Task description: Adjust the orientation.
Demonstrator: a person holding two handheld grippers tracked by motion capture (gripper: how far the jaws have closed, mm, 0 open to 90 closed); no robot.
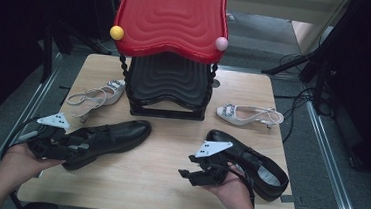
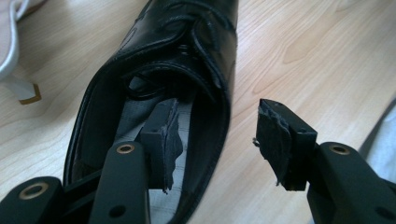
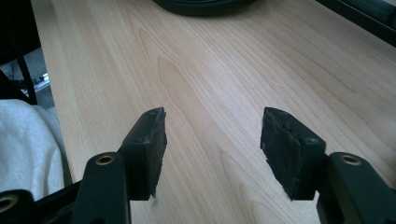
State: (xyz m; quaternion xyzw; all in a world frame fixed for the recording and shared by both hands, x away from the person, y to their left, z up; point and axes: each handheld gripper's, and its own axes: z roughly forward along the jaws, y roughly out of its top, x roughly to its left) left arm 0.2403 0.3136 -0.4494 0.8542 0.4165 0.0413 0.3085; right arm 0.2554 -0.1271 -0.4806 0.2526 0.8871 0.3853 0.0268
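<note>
while the right gripper (image 3: 212, 154) gapes over bare table (image 3: 210, 70), the left gripper (image 2: 217, 142) straddles, unclenched, the shoe's (image 2: 177, 56) wall.

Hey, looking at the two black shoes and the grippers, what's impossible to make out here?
- High view: left gripper jaw tips, lost against the black leather shoe.
- High view: heel of the right-hand black shoe, hidden behind the right gripper and hand.
- Left gripper view: that shoe's toe, cut by the top edge.

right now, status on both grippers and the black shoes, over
Left gripper open, one jaw inside left black shoe, wall not pinched. Right gripper open over bare table, right black shoe beside it. Nothing in the way.
</note>
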